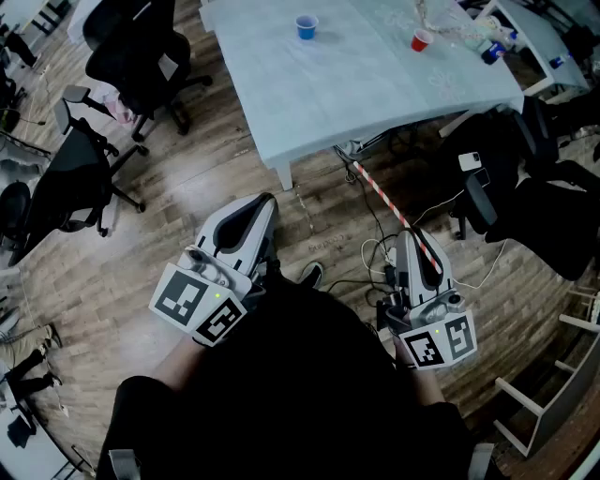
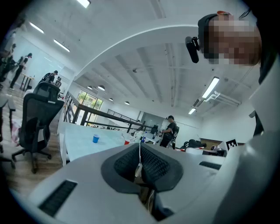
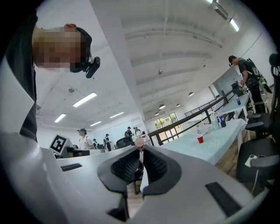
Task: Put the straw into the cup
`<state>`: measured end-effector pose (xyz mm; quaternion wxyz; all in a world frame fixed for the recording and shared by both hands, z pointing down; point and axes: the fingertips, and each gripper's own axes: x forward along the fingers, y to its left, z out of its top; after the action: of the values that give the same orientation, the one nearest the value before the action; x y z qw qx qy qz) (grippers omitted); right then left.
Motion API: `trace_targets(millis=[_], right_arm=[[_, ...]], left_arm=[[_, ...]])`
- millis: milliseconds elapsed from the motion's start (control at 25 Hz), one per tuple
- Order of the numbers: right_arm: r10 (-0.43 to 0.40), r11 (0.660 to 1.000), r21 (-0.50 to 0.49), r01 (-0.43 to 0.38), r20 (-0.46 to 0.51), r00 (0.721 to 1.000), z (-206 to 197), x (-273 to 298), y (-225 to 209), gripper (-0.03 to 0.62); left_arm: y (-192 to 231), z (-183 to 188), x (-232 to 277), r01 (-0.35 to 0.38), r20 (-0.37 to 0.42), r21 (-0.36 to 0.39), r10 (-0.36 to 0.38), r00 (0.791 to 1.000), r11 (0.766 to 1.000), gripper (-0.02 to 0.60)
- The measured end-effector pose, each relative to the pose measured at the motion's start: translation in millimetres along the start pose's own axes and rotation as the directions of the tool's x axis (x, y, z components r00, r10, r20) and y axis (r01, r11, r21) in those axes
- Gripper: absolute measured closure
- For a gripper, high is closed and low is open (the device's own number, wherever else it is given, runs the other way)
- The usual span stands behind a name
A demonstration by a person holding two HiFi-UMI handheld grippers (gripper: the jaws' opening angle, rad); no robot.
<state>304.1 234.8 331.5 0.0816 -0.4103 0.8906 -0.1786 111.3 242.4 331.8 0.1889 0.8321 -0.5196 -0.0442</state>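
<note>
Gripping straw (image 1: 389, 202) firmly, right gripper (image 1: 412, 234) clenched on it; long axis runs ahead from jaws, slanting left toward table (image 1: 281, 94). Well beyond tip stand red cup (image 1: 422, 40), blue cup (image 1: 307, 26); red cup probably nearer right hand. Empty left gripper (image 1: 265, 201) closed.

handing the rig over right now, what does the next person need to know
Left gripper: jaws together, nothing in them.
Right gripper: shut on the striped straw, which sticks out forward past the jaws.
Blue cup and red cup stand apart on the table, well ahead of both grippers.
Done: straw is in hand.
Left: bring it to a cup and put it in. The pictures don't show which cup is meant.
</note>
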Motion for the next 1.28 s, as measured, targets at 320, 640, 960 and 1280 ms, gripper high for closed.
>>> trace_targets(millis=[320,640,960,1280], right_arm=[[-0.017,0.999,-0.027,0.018,0.027,0.999,17.6,-11.2,9.0,0.545],[-0.024,1.000,-0.019,0.024,0.012,1.000,4.5,-6.8,29.2,0.545],[0.010,0.999,-0.046,-0.009,0.005,1.000,3.4,-19.1,41.1,0.545],[0.061,0.998,-0.018,-0.062,-0.031,0.998,-5.6,-29.2,38.1,0.545]], left_arm=[[-21.4,14.1,-7.9,0.026,0.005,0.050,-0.026,1.000,0.998,0.563],[-11.1,18.2,-24.0,0.039,0.007,0.057,-0.039,0.999,0.998,0.563],[-13.1,16.7,-41.3,-0.006,0.041,0.040,0.004,0.999,0.999,0.563],[-22.7,-0.9,-63.1,-0.076,0.041,0.021,0.075,0.996,0.997,0.563]])
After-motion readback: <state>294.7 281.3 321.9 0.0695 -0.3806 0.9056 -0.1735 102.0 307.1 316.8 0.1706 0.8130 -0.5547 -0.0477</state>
